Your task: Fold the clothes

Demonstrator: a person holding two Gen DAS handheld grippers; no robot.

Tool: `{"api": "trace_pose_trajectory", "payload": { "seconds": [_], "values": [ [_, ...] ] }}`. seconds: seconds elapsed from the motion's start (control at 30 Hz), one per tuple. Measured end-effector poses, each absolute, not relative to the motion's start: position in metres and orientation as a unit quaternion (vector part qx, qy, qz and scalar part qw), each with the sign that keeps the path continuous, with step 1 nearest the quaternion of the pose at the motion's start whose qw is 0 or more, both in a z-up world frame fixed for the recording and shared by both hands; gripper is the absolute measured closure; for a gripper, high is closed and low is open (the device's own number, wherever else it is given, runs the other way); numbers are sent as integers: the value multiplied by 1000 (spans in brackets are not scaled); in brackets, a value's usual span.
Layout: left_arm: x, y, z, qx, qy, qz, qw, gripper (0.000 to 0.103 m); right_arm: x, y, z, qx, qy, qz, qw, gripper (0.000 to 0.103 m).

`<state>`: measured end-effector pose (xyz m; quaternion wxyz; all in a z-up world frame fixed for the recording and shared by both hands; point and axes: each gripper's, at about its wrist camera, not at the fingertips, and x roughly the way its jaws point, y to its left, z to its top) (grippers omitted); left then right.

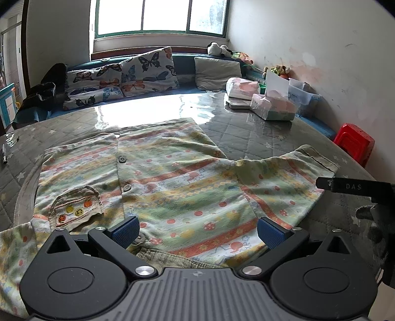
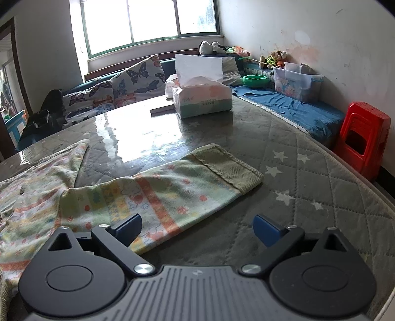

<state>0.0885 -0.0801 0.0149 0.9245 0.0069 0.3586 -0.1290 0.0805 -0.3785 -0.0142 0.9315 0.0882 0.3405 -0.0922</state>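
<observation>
A patterned shirt (image 1: 172, 182) lies spread flat, front up, on the quilted table (image 1: 259, 133), its buttons (image 1: 122, 159) running down the placket and a small pocket (image 1: 76, 206) on the near left. One sleeve (image 2: 172, 182) stretches out to the right, its ribbed cuff (image 2: 229, 168) flat on the table.

The left gripper (image 1: 197, 230) hovers at the shirt's near edge, by the collar, with its blue pads (image 1: 124, 230) spread wide and nothing between them. The right gripper (image 2: 197, 229) is just as wide open and empty; its left pad is over the sleeve's near edge and its right pad over bare table. Whether either pad touches the cloth is hard to tell from these low views.

At the far side of the table stand tissue packs (image 2: 202, 98). A red stool (image 2: 363, 138) sits beyond the table's right edge, and butterfly cushions (image 1: 148, 71) line the bench under the window (image 1: 160, 17).
</observation>
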Motion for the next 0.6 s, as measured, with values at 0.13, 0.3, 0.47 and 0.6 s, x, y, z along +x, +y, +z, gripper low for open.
{"api": "trace_pose_trajectory", "payload": {
  "seconds": [0.13, 0.3, 0.47, 0.6],
  "values": [
    [92, -84, 14, 9, 361, -130, 923, 0, 87, -386, -16, 84, 341, -95, 932, 8],
    [96, -89, 12, 12, 365, -132, 921, 0, 100, -398, -17, 75, 340, -99, 932, 13],
    [98, -91, 10, 15, 369, -133, 920, 0, 116, -412, -20, 67, 343, -103, 931, 23],
    [100, -91, 9, 15, 372, -129, 919, 0, 124, -420, -23, 58, 346, -106, 930, 27]
  ]
}}
